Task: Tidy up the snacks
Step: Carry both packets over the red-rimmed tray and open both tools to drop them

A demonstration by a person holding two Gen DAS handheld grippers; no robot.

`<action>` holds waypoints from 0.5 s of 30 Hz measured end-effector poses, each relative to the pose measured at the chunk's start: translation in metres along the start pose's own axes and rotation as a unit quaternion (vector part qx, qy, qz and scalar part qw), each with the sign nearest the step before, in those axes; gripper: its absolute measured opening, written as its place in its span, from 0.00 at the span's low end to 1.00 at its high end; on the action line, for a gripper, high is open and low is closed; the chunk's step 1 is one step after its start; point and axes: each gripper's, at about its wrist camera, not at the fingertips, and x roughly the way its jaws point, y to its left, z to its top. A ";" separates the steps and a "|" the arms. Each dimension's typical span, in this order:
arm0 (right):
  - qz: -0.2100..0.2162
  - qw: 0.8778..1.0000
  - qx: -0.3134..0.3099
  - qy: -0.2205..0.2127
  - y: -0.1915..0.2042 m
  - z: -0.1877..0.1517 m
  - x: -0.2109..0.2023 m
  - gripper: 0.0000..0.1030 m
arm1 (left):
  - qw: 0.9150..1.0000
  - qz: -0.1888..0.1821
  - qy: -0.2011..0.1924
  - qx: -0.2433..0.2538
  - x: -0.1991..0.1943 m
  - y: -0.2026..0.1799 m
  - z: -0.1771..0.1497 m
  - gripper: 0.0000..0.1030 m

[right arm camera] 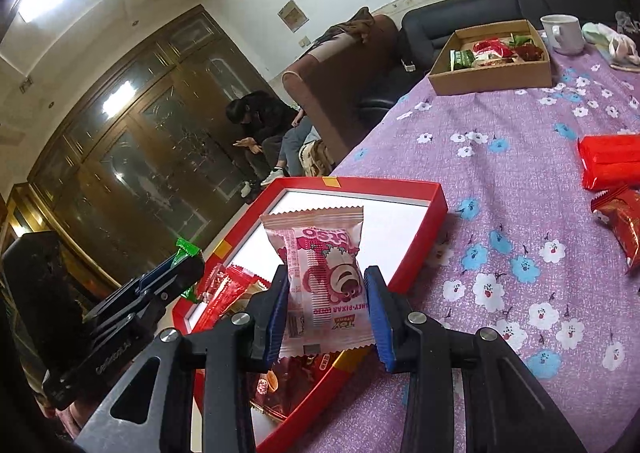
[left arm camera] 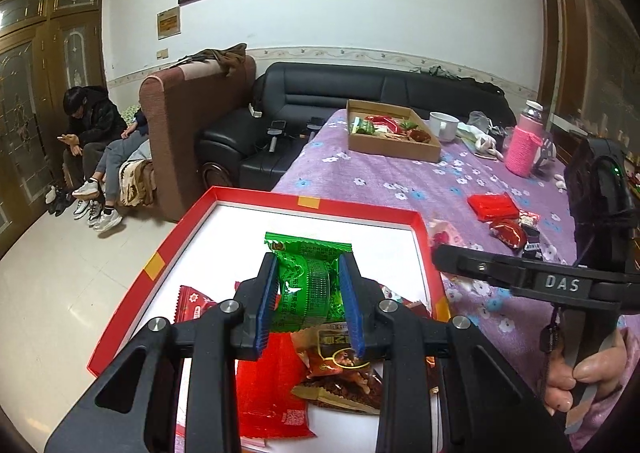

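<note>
Both grippers were loaded and hanging over the red tray (left arm camera: 192, 221), which sat at the near edge of the purple floral tablecloth (right arm camera: 500, 181). The left gripper (left arm camera: 310, 301) was clamped on a green snack packet (left arm camera: 310, 273), blue pads pinching its sides, packet held above the tray's white floor, likely so it could drop in flat. The right gripper (right arm camera: 330, 313) was closed on a pink Lotso snack packet (right arm camera: 320, 273), held by its edges over the tray's near right corner. Already in the tray at the near end: a red packet (left arm camera: 272, 393) and a brown snack packet (left arm camera: 340, 373), bunched together, leaving the far half of the tray bare. Well beyond the tray on the cloth, more red packets (left arm camera: 492, 205) waited unsorted. A cardboard box (left arm camera: 394, 145) of mixed snacks stood at the far end, with a white mug (left arm camera: 442, 125) just beside it. Judged step: about to set both packets into the tray; task only partly done.
</note>
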 end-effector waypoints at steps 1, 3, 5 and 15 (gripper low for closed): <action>-0.002 1.000 -0.002 0.002 0.001 0.000 0.002 0.36 | 1.000 -0.003 0.001 0.001 0.000 0.000 0.000 0.27; -0.004 1.000 -0.003 0.006 0.004 -0.001 0.006 0.37 | 1.000 -0.004 0.003 0.005 0.001 -0.001 -0.001 0.27; -0.006 1.000 -0.008 0.011 0.006 -0.003 0.009 0.37 | 1.000 -0.004 0.006 0.008 0.002 -0.002 -0.003 0.27; 0.002 0.999 -0.030 0.022 0.012 -0.014 0.015 0.52 | 0.999 0.013 0.032 0.003 0.010 -0.009 -0.009 0.31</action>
